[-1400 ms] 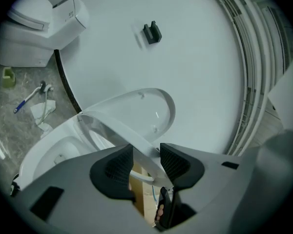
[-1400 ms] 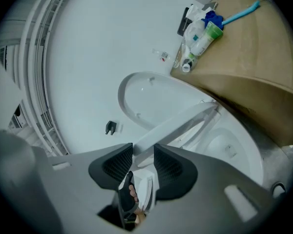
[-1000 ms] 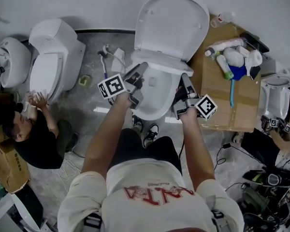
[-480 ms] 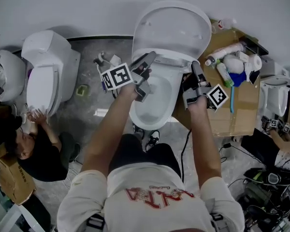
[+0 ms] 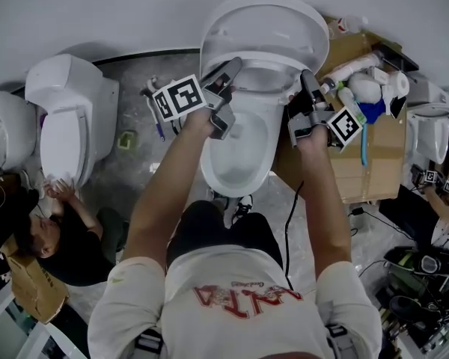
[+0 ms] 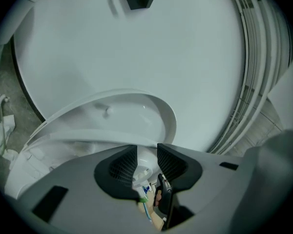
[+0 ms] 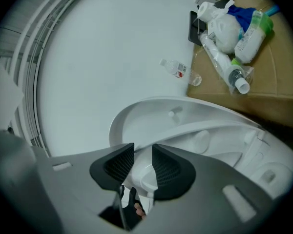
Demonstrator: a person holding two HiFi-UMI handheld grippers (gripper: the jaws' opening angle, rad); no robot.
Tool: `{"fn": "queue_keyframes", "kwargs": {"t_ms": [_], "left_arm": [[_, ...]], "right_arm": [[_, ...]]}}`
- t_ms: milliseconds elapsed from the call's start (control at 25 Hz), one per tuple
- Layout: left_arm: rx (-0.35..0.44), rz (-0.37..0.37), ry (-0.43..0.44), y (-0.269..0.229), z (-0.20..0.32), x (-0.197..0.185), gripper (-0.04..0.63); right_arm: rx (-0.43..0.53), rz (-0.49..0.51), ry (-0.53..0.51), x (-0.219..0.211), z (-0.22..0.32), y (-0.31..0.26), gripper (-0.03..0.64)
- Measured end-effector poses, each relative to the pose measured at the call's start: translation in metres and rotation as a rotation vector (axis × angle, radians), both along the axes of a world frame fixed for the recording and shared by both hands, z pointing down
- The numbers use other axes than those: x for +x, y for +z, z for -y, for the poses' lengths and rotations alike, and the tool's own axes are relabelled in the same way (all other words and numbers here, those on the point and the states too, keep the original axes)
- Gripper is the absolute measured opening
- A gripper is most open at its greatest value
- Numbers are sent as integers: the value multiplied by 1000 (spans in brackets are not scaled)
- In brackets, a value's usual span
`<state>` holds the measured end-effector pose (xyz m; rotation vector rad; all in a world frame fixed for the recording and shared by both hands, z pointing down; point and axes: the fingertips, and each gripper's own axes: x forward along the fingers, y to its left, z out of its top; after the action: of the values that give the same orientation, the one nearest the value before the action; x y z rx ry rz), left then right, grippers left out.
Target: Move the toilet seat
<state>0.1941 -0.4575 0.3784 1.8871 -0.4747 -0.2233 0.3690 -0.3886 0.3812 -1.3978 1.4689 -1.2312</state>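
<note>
A white toilet stands in the middle of the head view, its bowl [image 5: 239,155] open below me. The lid [image 5: 266,25] leans back against the wall. The toilet seat [image 5: 263,72] is lifted off the rim and tilts up toward the lid. My left gripper [image 5: 228,69] is at the seat's left edge; the edge [image 6: 145,159] sits between its jaws, which are closing on it. My right gripper [image 5: 305,81] holds the seat's right edge [image 7: 142,172] between its pads. In the right gripper view the seat's underside [image 7: 205,138] shows its bumpers.
A second white toilet [image 5: 63,118] stands at the left, and a person [image 5: 45,238] crouches beside it. To the right of my toilet is a cardboard box [image 5: 374,152] carrying bottles and cleaning things [image 5: 359,88]. A brush [image 5: 159,122] lies on the floor.
Both grippers have moved from the bowl's sides up toward the hinge end. The seat has risen off the rim with them, closer to the lid.
</note>
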Motion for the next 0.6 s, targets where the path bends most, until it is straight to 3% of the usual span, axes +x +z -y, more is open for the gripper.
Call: {"fn": "queue_keyframes", "kwargs": {"t_ms": [400,600], "left_arm": [[39,82,9,3,22,11,130],[46,89,-12,-1,22,11,130]], "right_arm": [[-15,-18,-4,10,25,1,115],[10,23,-41,10,28,0,110]]}}
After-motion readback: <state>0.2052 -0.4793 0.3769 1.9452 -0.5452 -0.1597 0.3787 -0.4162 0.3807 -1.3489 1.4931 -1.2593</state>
